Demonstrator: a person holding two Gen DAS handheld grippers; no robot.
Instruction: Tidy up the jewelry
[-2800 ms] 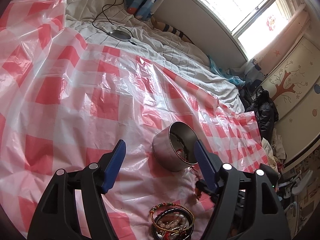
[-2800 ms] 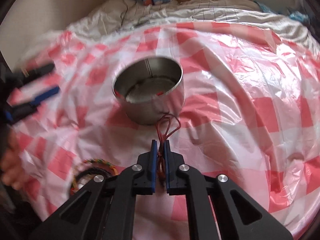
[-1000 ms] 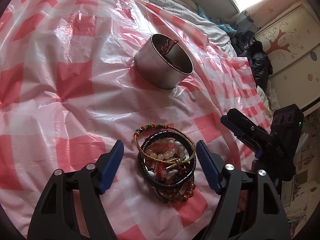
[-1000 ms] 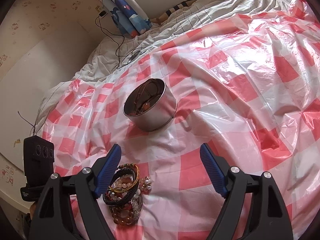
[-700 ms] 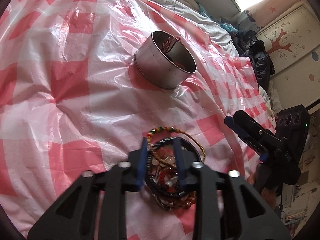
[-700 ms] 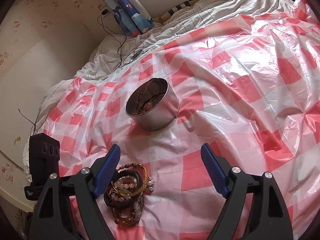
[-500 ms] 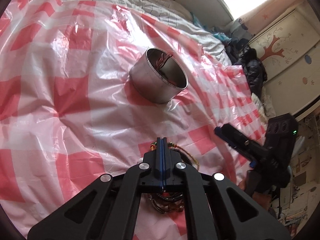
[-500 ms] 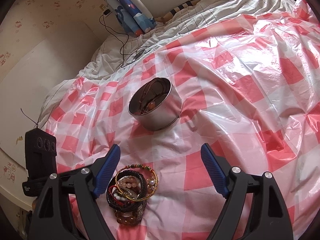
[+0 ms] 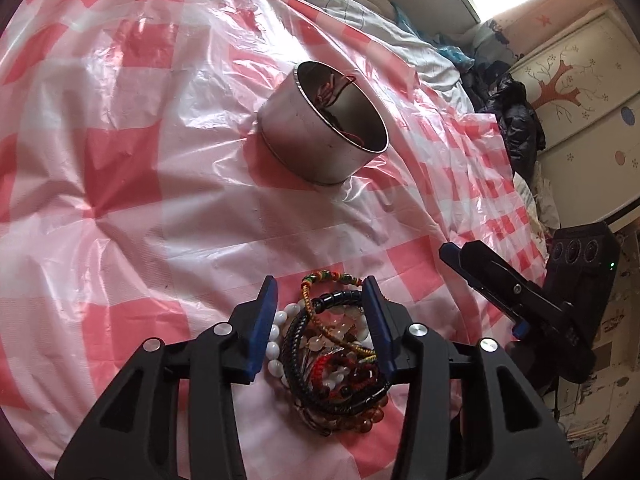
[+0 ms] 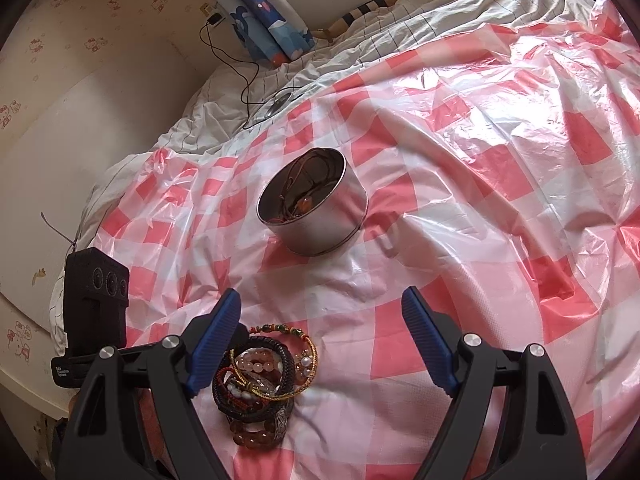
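Left view: my left tool [image 9: 320,308] just reopened, jaws straddling the bracelet pile [image 9: 336,352] without pinching, tin [image 9: 324,128] ahead. Right view: right tool [image 10: 320,344] wide open and empty, pile [image 10: 262,376] by its left jaw.

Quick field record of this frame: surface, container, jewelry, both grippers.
surface: red-and-white checked plastic sheet over a bed
container: round metal tin, upright, open, red cord inside
jewelry: pile of bracelets on the sheet, near side of the tin, apart from it
left gripper: fingers astride the pile, jaws just been opening, pads not clearly pressing
right gripper: wide open, nothing between its fingers, pile beside its left finger
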